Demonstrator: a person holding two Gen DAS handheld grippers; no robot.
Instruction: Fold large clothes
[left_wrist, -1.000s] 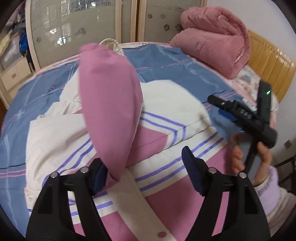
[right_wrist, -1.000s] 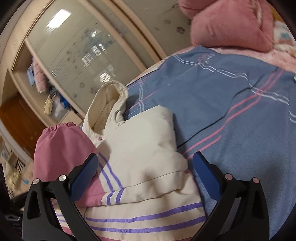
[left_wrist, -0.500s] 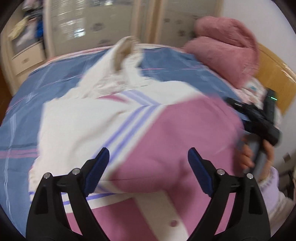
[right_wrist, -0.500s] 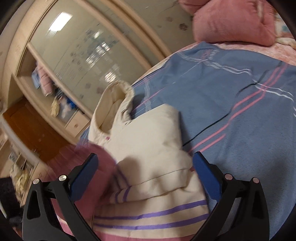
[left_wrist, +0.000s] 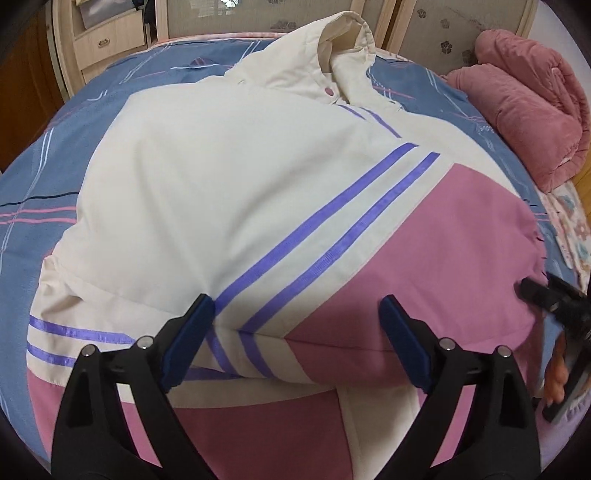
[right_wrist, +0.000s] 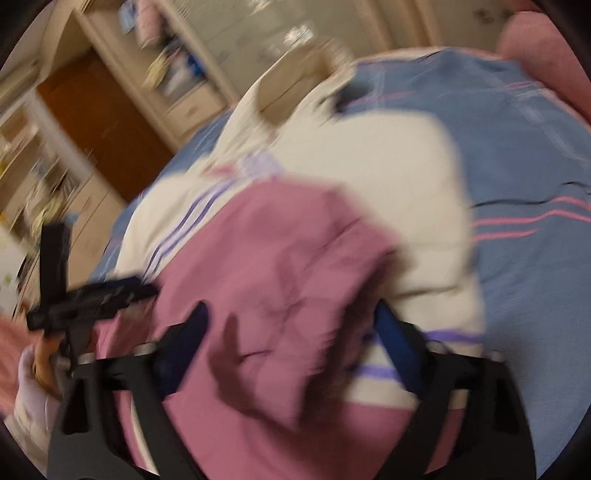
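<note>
A large cream and pink padded jacket (left_wrist: 258, 192) with purple stripes lies on the bed, collar at the far end. Its pink-ended sleeve (left_wrist: 424, 266) lies folded across the front. My left gripper (left_wrist: 295, 343) is open just above the jacket's lower part, holding nothing. My right gripper (right_wrist: 291, 339) is open, low over the pink sleeve end (right_wrist: 280, 273); this view is blurred. The right gripper also shows at the right edge of the left wrist view (left_wrist: 554, 302), and the left gripper shows at the left of the right wrist view (right_wrist: 88, 295).
The blue striped bedsheet (left_wrist: 44, 177) surrounds the jacket. A rolled pink quilt (left_wrist: 532, 110) lies at the far right of the bed. Cream wardrobes and drawers (left_wrist: 107, 40) stand behind the bed, with a brown door (right_wrist: 99, 122) beside them.
The left gripper let go of the pink sleeve, which dropped and now lies across the jacket. The right gripper swung left and down over the sleeve end.
</note>
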